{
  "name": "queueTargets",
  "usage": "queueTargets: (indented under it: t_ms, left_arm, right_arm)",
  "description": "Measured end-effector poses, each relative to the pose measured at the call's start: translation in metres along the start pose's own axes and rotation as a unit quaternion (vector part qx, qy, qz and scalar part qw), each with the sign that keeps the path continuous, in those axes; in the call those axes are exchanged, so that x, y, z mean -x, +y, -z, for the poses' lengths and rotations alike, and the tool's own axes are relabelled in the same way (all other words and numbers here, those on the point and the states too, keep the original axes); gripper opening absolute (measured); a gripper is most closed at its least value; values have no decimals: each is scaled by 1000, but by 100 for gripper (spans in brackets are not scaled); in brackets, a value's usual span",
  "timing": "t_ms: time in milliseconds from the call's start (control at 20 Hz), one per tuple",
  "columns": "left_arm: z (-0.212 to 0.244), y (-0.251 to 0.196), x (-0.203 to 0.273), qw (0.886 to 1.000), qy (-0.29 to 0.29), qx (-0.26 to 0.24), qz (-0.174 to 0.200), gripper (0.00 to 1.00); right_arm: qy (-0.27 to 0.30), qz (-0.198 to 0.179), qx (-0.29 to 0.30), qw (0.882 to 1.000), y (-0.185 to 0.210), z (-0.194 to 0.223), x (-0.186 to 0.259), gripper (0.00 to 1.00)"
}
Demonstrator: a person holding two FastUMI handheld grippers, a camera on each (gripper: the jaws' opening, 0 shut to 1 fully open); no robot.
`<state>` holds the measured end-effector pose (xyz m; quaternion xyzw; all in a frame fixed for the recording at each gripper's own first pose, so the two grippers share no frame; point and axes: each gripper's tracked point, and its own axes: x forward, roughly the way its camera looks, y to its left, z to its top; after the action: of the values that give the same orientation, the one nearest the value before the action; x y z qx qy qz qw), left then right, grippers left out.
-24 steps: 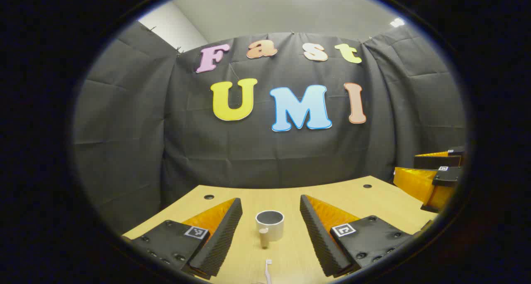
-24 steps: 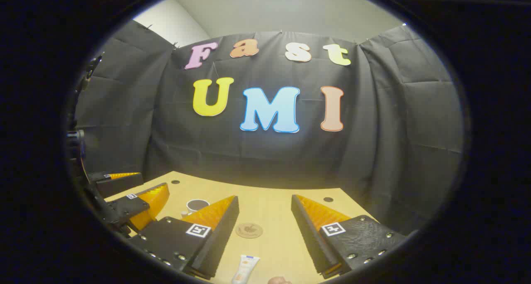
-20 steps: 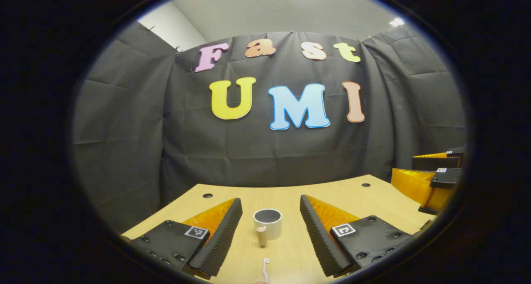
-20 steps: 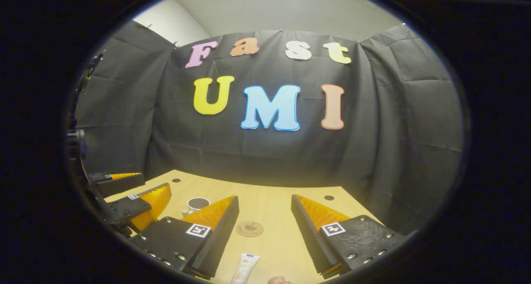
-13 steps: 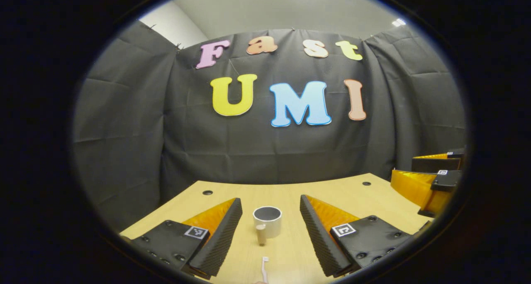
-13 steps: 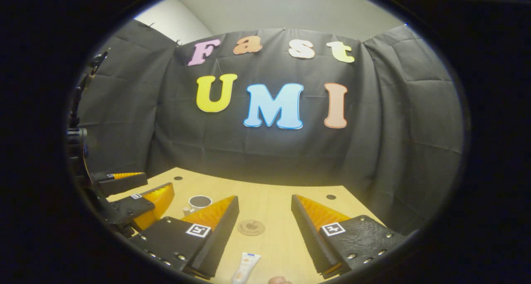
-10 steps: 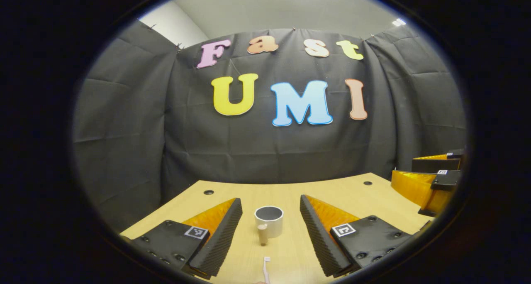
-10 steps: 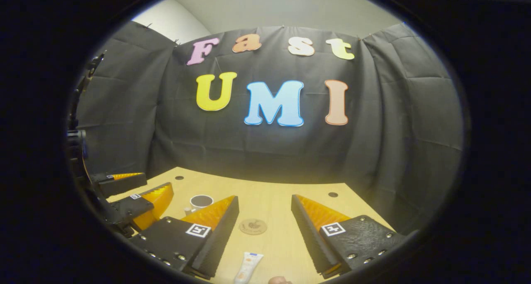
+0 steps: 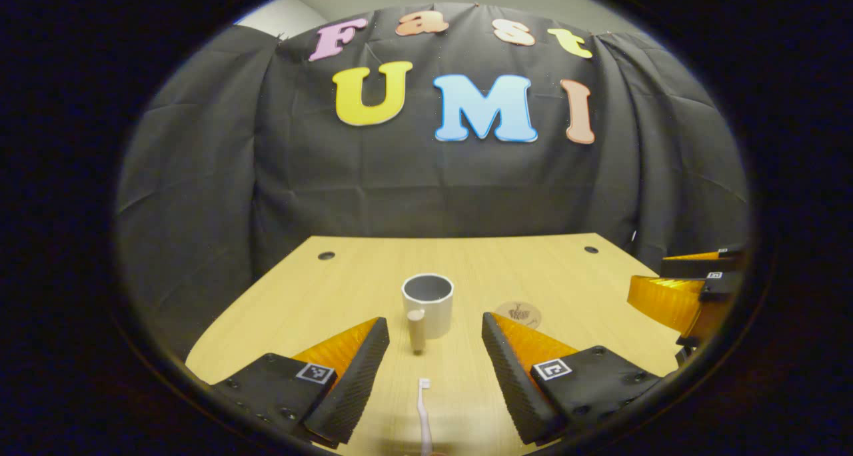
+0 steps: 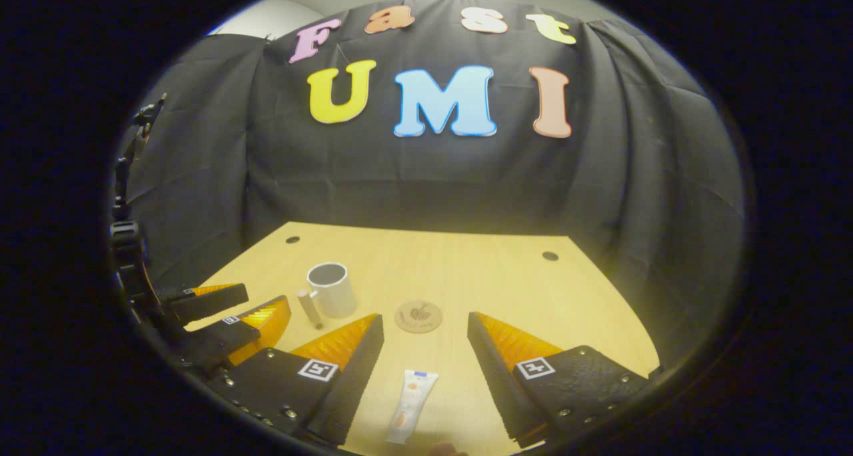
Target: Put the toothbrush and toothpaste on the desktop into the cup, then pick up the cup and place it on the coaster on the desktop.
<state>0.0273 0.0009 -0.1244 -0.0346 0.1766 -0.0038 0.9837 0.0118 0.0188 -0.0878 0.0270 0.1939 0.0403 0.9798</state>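
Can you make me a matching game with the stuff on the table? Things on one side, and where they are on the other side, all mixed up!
Things:
1. grey round cup
2. white toothbrush
3. white toothpaste tube
4. round brown coaster

Places:
A. lying between the right tool's open fingers
B. lying between the left tool's open fingers
C. standing upright with its handle facing the left tool
D. flat on the wooden desktop, beyond the tube

Pairs: 1-C, 2-B, 3-A, 4-D

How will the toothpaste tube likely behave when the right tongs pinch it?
The toothpaste tube lies flat on the desktop and looks like soft plastic, so it probably dents. Its flat shape shouldn't roll. It seems small, so likely light.
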Motion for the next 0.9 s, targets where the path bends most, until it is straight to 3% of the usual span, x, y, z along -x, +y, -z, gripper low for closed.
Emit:
queueTargets:
  t_ms: [250, 450, 750, 900]
  left_arm:
    - [37, 4, -17, 997, 80, 13, 6, 93]
    - [76, 9, -29, 987, 162, 18, 7, 92]
    - [130, 9, -31, 958, 286, 26, 12, 93]
    - [159, 10, -27, 932, 361, 18, 15, 93]
  right_arm:
    - [93, -14, -12, 995, 4, 37, -17, 82]
    - [172, -24, -17, 985, 10, 69, -24, 84]
    - [281, -33, -14, 959, 17, 117, -32, 84]
    - [334, -26, -22, 942, 14, 139, -31, 84]
